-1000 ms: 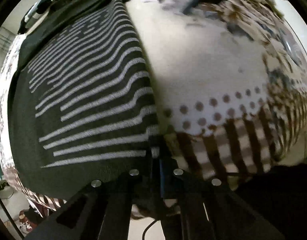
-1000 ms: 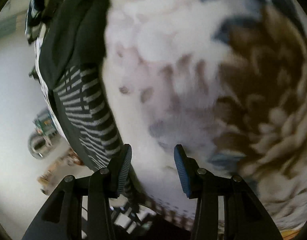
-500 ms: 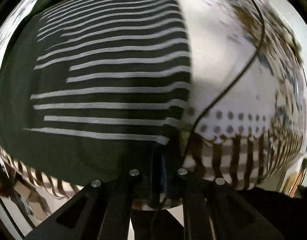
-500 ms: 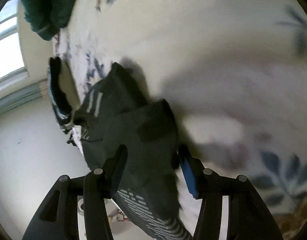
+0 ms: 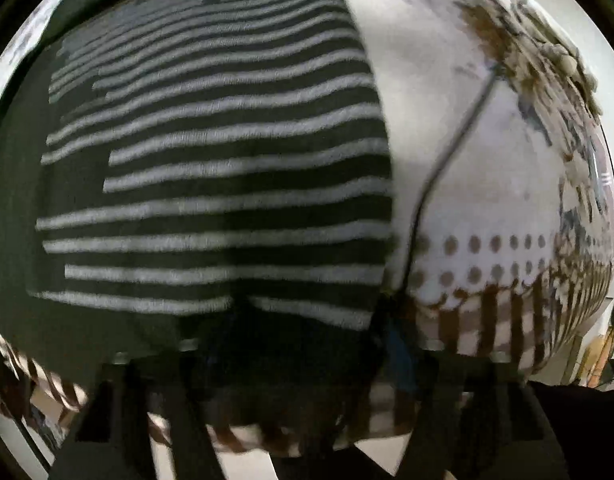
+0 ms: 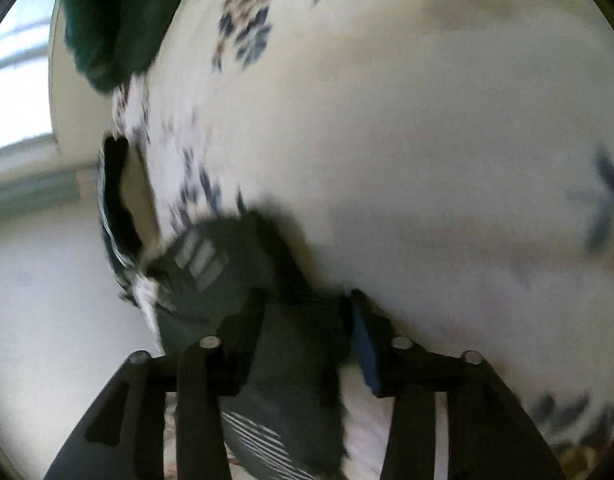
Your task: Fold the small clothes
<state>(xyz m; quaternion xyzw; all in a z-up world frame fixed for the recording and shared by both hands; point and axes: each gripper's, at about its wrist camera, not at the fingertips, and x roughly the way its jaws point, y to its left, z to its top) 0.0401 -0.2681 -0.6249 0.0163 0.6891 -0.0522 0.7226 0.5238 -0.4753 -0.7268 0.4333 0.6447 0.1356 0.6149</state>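
A black garment with white stripes [image 5: 211,168] lies flat on the patterned cloth and fills the left of the left wrist view. My left gripper [image 5: 307,360] is open, its fingers spread wide over the garment's near hem. In the right wrist view the same dark garment [image 6: 235,280] lies bunched with a folded-over part between my fingers. My right gripper [image 6: 307,336] is open and straddles that dark cloth; its blue pad [image 6: 363,352] shows at the right. The frames are blurred.
The white cloth with brown dots and stripes [image 5: 487,208] covers the surface; a thin cable [image 5: 439,168] runs over it. A dark green garment [image 6: 107,20] lies at the far left corner. A window [image 6: 11,60] is beyond.
My left gripper has opened, letting go of the striped garment's hem. My right gripper has swung to the garment's far part and now straddles its dark cloth.
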